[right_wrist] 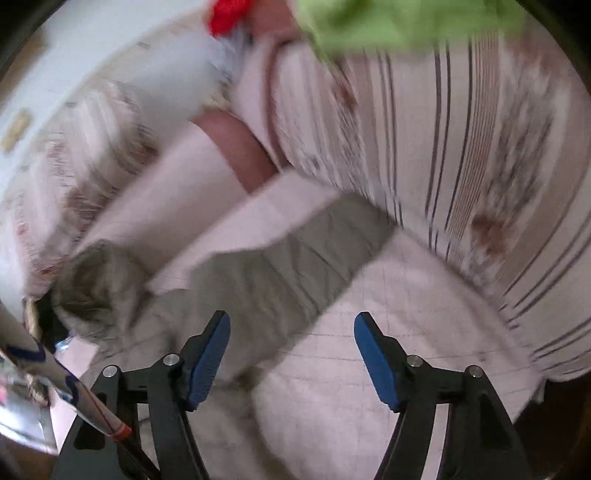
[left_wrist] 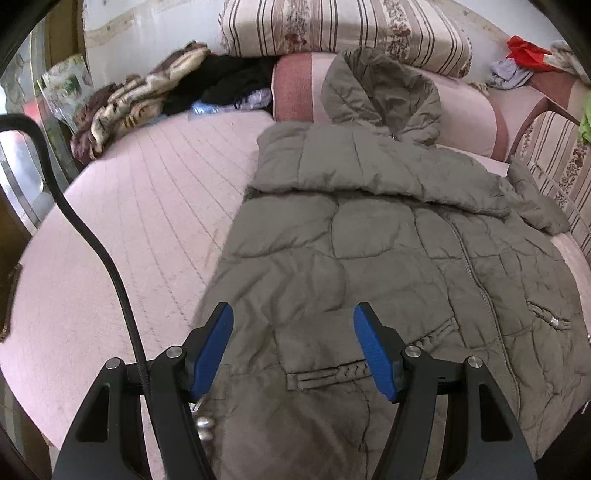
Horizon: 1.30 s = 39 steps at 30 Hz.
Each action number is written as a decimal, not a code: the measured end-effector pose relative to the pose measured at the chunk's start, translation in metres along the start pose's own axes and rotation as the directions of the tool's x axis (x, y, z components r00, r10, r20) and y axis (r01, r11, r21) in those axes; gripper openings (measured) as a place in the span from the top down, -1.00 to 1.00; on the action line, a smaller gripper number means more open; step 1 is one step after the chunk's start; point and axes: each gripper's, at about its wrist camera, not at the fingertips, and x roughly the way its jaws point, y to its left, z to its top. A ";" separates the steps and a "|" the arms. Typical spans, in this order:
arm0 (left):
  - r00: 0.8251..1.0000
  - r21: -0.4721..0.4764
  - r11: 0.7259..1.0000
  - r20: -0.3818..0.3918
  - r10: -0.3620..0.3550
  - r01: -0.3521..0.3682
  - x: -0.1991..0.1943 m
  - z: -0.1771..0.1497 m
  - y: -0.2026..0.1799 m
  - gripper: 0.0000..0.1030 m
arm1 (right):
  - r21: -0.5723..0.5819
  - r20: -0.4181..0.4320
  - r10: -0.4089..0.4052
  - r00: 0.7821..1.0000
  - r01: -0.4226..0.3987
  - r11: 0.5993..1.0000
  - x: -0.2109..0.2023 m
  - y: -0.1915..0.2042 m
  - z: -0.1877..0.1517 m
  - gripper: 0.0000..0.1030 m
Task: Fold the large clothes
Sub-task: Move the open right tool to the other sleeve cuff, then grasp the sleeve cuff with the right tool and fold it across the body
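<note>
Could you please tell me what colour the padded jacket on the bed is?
The jacket is olive-grey, clearest in the left wrist view.

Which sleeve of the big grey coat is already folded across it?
The sleeve lying across the coat's chest, under the hood. The other sleeve sticks straight out onto the pink bed.

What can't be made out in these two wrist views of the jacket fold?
- Grey jacket, left wrist view: its hem is cut off by the bottom edge and hidden behind the left gripper.
- Jacket sleeve, right wrist view: motion blur smears its seams and its cuff.
- Green cloth, right wrist view: blurred and cut by the top edge; what it is cannot be told.
- Dark clothes pile, left wrist view: too small to sort.
</note>
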 end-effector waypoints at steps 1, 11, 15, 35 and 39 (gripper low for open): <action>1.000 -0.001 1.000 -0.009 -0.004 0.004 0.004 0.000 -0.001 -0.30 | 0.029 -0.025 -0.016 1.000 0.017 0.999 0.025 -0.010 0.000 -0.30; 0.998 0.029 0.999 -0.054 -0.039 0.041 0.045 0.003 -0.023 -0.30 | 0.347 -0.101 0.056 0.993 -0.018 0.938 0.175 -0.099 0.012 -0.15; 0.999 0.049 0.999 -0.041 -0.010 0.012 0.053 0.003 -0.030 -0.41 | 0.350 -0.044 0.053 0.998 -0.034 0.936 0.194 -0.101 0.031 -0.15; 0.998 0.010 0.999 -0.048 -0.040 0.041 0.045 0.003 -0.022 -0.50 | -0.251 0.149 -0.013 0.989 0.050 0.967 0.042 0.041 0.036 0.86; 0.998 0.009 0.998 0.014 -0.059 0.059 0.024 0.006 -0.022 -0.50 | -0.401 0.159 0.064 0.985 0.006 0.916 0.010 0.111 0.005 0.86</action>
